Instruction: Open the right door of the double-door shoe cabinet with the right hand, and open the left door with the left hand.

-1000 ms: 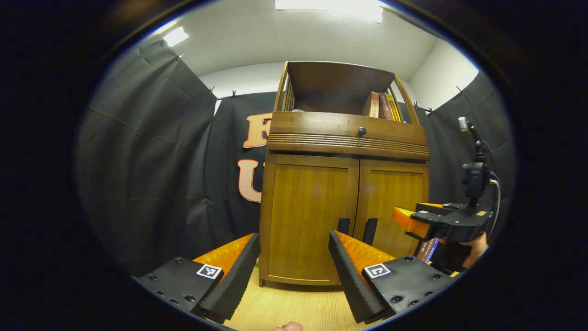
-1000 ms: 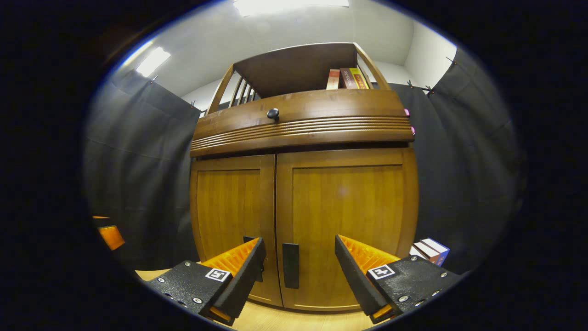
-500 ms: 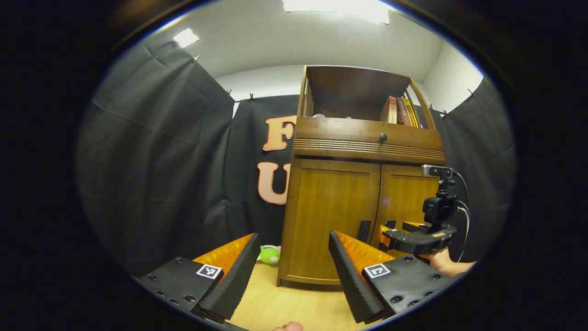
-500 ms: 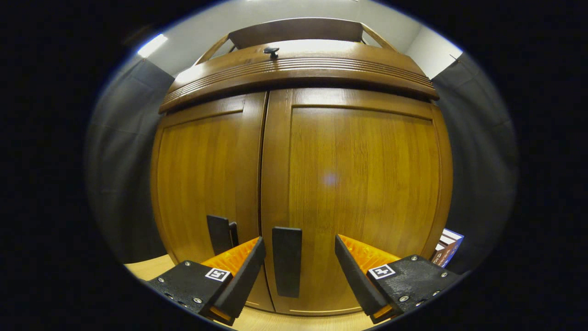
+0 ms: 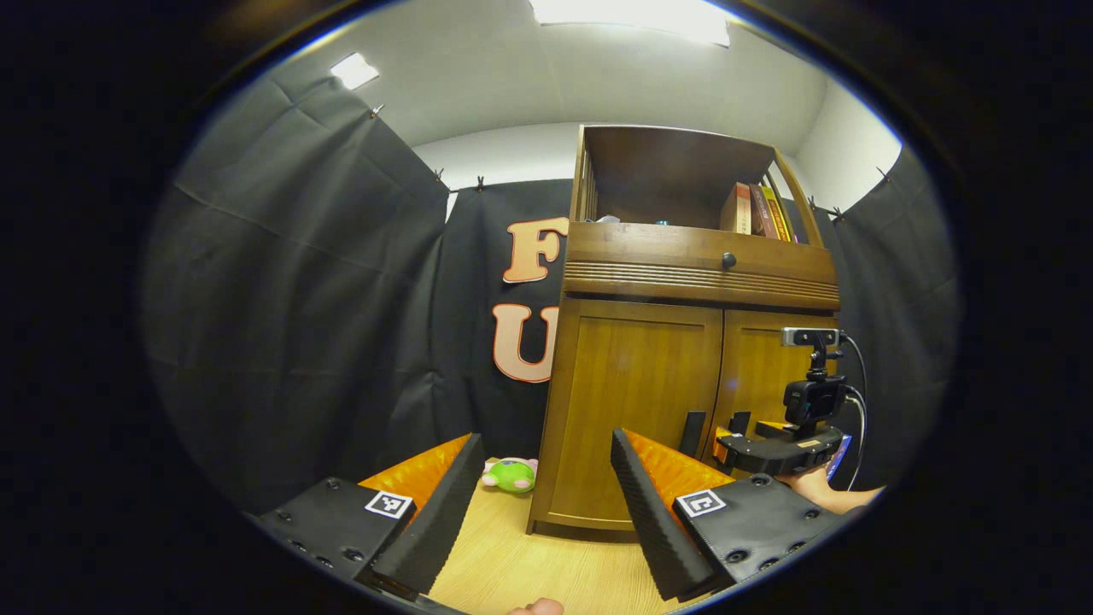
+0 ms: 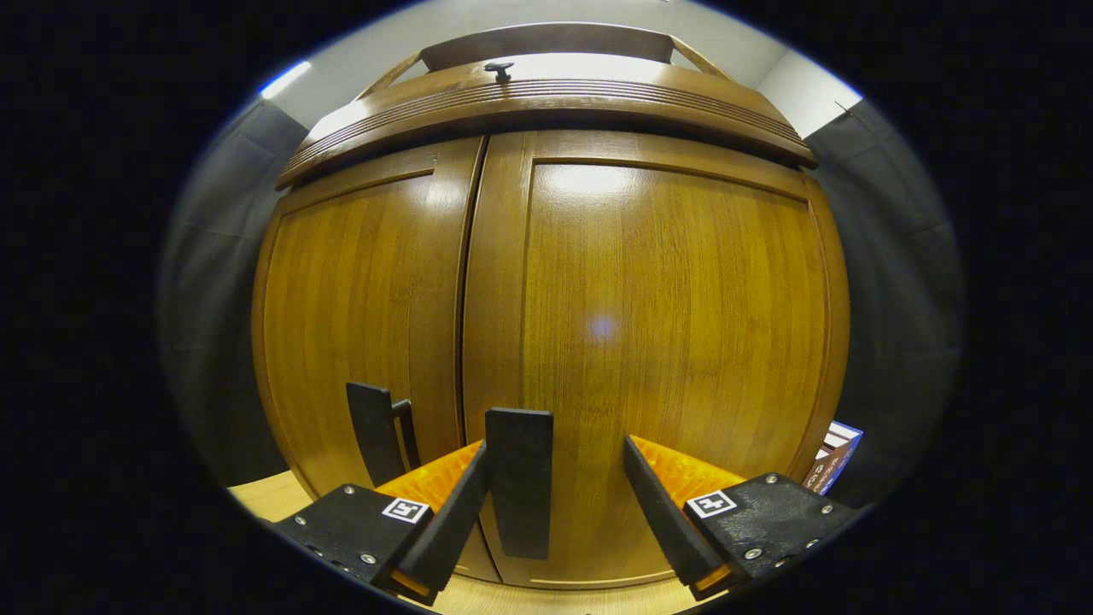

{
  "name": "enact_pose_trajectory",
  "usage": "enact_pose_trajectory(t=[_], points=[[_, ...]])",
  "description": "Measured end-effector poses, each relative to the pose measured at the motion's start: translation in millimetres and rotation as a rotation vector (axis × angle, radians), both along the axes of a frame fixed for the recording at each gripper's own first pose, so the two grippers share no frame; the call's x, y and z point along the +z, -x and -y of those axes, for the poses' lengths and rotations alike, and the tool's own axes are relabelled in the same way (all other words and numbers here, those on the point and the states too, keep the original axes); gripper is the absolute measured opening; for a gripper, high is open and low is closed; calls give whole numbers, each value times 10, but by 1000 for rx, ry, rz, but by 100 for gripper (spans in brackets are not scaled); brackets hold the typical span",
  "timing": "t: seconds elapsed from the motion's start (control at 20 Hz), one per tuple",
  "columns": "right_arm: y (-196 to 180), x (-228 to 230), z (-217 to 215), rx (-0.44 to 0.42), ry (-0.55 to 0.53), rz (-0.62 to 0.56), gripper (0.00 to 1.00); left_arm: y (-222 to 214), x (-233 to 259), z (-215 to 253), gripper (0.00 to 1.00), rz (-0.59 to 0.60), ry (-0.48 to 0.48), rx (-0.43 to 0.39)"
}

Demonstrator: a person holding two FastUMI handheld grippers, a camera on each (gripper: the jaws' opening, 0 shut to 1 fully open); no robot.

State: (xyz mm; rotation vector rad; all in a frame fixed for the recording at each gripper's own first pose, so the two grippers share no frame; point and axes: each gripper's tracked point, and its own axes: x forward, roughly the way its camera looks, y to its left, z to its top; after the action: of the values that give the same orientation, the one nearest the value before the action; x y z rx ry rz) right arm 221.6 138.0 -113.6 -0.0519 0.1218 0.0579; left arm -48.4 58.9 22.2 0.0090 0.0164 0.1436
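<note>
Closing on the right handle [image 6: 519, 478] with the right gripper [image 6: 557, 448]: found fingers spread wide, pinching nothing. Noted the handle standing in the gap, hard against the finger at 7 o'clock and well off the finger at 5 o'clock; cannot tell whether that near finger touches. Compared with a second ago: handle then small and ahead of the tips, now large and partly between them, with the right door [image 6: 675, 316] swollen across the right gripper view. Judged as the approach all but finished and the grasp not yet made; recommend shifting slightly toward 9 o'clock before squeezing, so as to centre the handle.

Checked the left gripper [image 5: 545, 437]: fingers likewise spread, holding nothing, hanging above the table [image 5: 529, 572]. Recorded a retreat and swing over the same second, moving the shoe cabinet [image 5: 683, 256] from centre to 3 o'clock in the left gripper view and bringing a green plush toy [image 5: 511, 475] into sight at the cabinet's near corner. Judged the left side as waiting its turn, well apart from the left handle [image 6: 371, 431].

Inspected the cabinet: standing upright on the table, both doors shut and flush, seam straight. Observed the left door [image 6: 350, 290] untouched. Logged two dark vertical bar handles low on the doors, either side of the seam, proud of the wood. Logged a drawer knob [image 5: 728, 260] above and books [image 5: 756, 209] on the open shelf at 1 o'clock.
</note>
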Motion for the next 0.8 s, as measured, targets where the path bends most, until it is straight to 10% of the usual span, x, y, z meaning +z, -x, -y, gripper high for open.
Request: enact_pose_trajectory(t=[0.1, 0.2, 0.25, 0.5, 0.8], points=[[3, 2, -9, 1, 1, -3, 100, -28, -8, -25, 99, 1, 12, -1], [3, -8, -51, 9, -9, -10, 79, -34, -24, -32, 99, 0, 18, -6], [-4, -29, -76, 16, -11, -17, 87, -53, -15, -29, 99, 1, 18, -13], [33, -76, -176, 31, -25, -17, 28, -113, 37, -21, 96, 16, 5, -34], [21, -84, -214, 58, -33, -32, 17, -102, 39, 64, 98, 16, 19, -61]])
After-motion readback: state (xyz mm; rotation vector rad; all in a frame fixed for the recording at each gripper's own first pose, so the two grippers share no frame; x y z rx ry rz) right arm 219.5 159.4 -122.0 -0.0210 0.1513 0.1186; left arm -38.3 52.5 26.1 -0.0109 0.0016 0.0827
